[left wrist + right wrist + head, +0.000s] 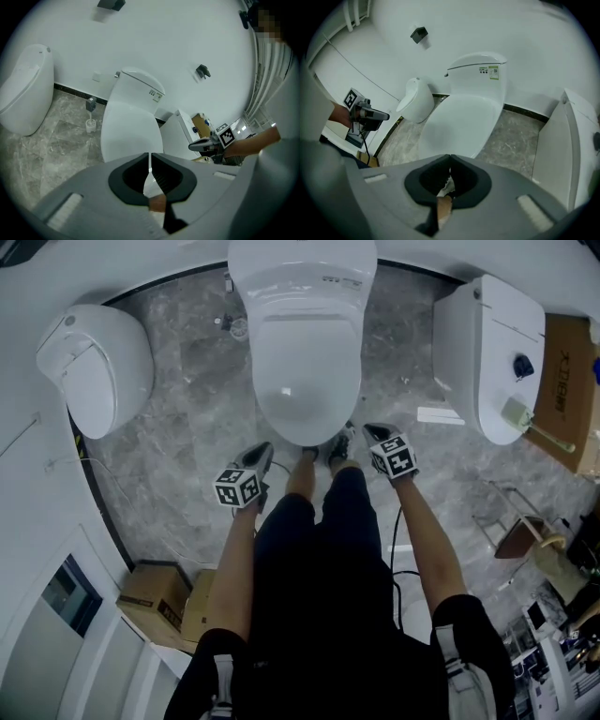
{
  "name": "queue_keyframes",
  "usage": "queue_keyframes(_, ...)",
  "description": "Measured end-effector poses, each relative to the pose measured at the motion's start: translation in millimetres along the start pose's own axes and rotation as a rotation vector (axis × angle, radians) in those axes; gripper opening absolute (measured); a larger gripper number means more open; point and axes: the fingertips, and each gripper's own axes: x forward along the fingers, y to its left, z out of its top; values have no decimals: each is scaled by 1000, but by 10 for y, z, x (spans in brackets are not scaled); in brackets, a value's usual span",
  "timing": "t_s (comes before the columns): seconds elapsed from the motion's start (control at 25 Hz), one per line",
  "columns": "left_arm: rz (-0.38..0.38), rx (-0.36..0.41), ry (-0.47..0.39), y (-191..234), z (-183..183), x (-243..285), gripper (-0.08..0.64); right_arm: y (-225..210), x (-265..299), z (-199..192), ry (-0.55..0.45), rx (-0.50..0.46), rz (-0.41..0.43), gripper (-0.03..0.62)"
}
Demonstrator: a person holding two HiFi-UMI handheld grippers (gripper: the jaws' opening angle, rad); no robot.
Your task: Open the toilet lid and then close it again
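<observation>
The white toilet stands in the middle of the head view with its lid point(306, 371) down and closed. My left gripper point(265, 448) hangs just off the bowl's front left, apart from it, jaws shut and empty. On the other side my right gripper point(369, 428) is near the bowl's front right, also shut with nothing in it. In the left gripper view the closed lid point(127, 133) lies beyond the shut jaws point(150, 157). The right gripper view shows the lid point(461, 122) ahead of its shut jaws point(450, 159).
A second white toilet point(94, 367) sits at the left and a third point(487, 352) at the right by a cardboard panel point(562, 381). Cardboard boxes point(155, 596) lie at the lower left. A toilet brush point(90, 123) stands by the wall. The person's feet point(323, 454) touch the bowl's front.
</observation>
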Motion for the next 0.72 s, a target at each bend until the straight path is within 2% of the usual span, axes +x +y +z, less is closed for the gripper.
queue_keyframes(0.36,-14,-60,-3,443,-258,393,26,-142,568,-213,15,54,6,5)
queue_keyframes(0.56,-57,-77,17,574,-467,659,28,-259,850,-346,-5,86,-4,5)
queue_keyframes(0.72,-42,-93,23,736,-576,831,42,-369,1047,-396,-11,121,-3,5)
